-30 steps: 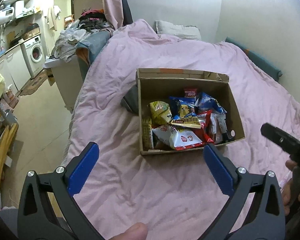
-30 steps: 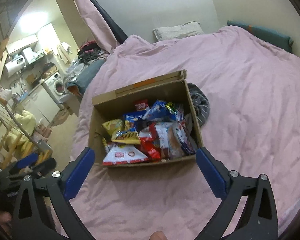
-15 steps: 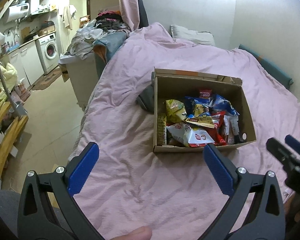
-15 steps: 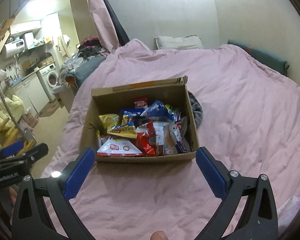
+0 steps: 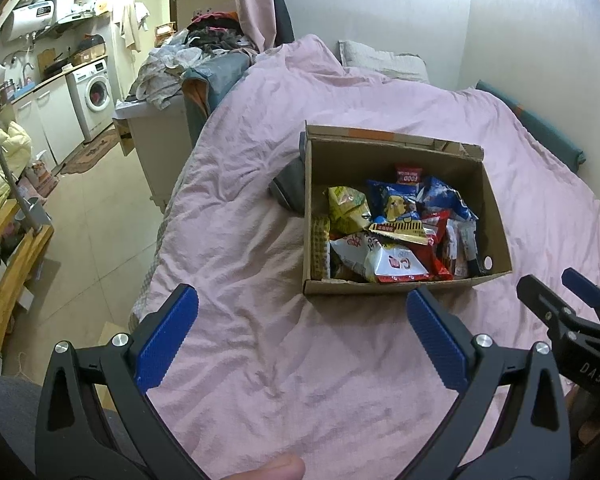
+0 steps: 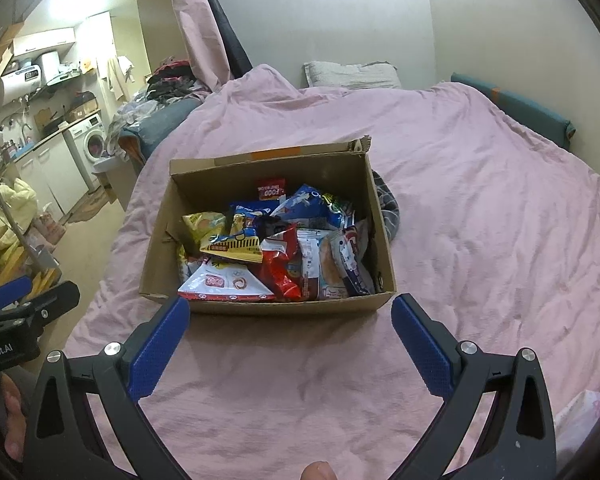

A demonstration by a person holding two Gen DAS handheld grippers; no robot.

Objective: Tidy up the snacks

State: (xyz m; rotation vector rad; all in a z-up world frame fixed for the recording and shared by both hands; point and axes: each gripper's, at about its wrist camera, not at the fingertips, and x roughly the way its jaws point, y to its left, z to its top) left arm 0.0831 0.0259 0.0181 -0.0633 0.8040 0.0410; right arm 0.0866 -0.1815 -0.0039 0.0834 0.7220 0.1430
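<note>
1. Left gripper (image 5: 302,338): jaws spread wide, nothing between the blue pads, held above the pink bedcover (image 5: 260,248) short of the box. It also shows at the left edge of the right wrist view.
2. Right gripper (image 6: 290,338): jaws spread wide, empty, just in front of the box's near wall. In the left wrist view it sits at the right edge, beside the box's near right corner.
3. Cardboard box (image 6: 260,306): open-topped, sits on the bed near the middle of the cover. Orange tape strip on the far rim.
4. Snack packets lie inside the box in a loose pile, overlapping. Identified from the right wrist view:
   - white packet (image 6: 224,282) with red label, against the near wall;
   - red packet (image 6: 284,268), centre;
   - yellow packet with black stripes (image 6: 236,246), on top of the pile;
   - yellow-green bag (image 6: 202,224), left side;
   - blue bag (image 6: 308,204), toward the far right;
   - small red packet marked "FOOD" (image 6: 271,190), upright against the far wall.
5. Grey checked cloth (image 6: 388,212): on the cover, touching the box's outer side wall.
6. Pillow (image 6: 352,76) at the head of the bed, against the wall.
7. Washing machine (image 5: 96,94) in the kitchen area beyond the bed's edge.
</note>
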